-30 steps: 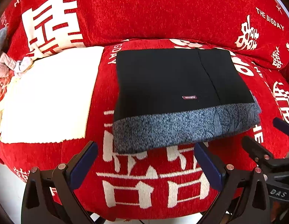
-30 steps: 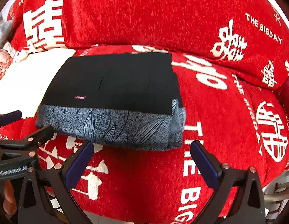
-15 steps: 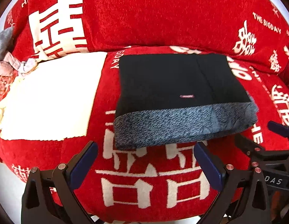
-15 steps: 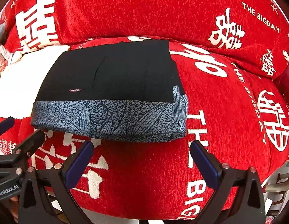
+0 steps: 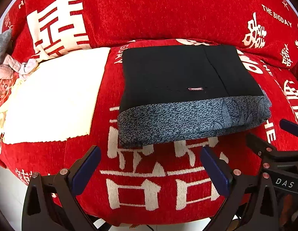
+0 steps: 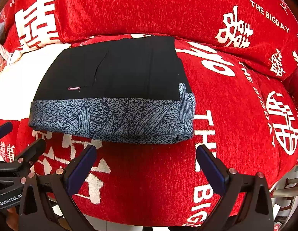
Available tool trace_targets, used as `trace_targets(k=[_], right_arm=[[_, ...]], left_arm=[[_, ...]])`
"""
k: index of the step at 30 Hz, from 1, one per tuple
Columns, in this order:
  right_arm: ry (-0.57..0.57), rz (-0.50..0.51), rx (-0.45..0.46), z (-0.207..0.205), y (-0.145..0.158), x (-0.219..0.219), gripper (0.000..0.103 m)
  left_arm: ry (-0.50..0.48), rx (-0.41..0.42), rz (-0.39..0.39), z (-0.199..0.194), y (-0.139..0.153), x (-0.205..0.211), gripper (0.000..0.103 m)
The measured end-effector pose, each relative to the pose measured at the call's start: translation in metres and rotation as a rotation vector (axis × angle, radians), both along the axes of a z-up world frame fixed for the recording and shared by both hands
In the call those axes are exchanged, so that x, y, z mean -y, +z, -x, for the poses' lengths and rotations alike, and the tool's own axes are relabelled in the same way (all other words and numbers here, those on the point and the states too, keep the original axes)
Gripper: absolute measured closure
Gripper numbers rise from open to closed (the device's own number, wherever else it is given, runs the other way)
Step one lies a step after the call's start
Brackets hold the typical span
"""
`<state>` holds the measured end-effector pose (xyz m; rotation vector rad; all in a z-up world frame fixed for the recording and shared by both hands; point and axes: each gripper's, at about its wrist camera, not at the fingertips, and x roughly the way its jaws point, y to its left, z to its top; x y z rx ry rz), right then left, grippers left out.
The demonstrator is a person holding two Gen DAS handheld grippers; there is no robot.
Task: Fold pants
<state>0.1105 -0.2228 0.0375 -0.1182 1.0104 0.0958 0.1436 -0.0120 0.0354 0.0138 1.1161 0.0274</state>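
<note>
Pants [image 5: 183, 88] lie folded on the red sofa cover [image 6: 235, 100]; folding looks complete.
Left gripper [image 5: 149, 167] and right gripper [image 6: 145, 163] hover near, both wide and empty; next, perhaps only tidying.

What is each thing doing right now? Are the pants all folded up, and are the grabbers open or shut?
Pants: folded into a neat rectangle, lying flat on the sofa seat, held by nothing.
Left gripper: open, fingers apart, short of the pants, empty.
Right gripper: open, fingers apart, short of the pants, empty.
White cloth: spread flat on the seat, left of the pants, not touching them.
Red sofa cover: draped over seat and backrest.
</note>
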Motion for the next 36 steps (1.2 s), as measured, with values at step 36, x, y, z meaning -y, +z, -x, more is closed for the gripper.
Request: trace_targets(k=[36], right_arm=[[0.015, 0.023, 0.021, 0.002, 0.005, -0.004, 0.000]], left_arm=[[0.040, -0.013, -0.005, 0.007, 0.002, -0.003, 0.000]])
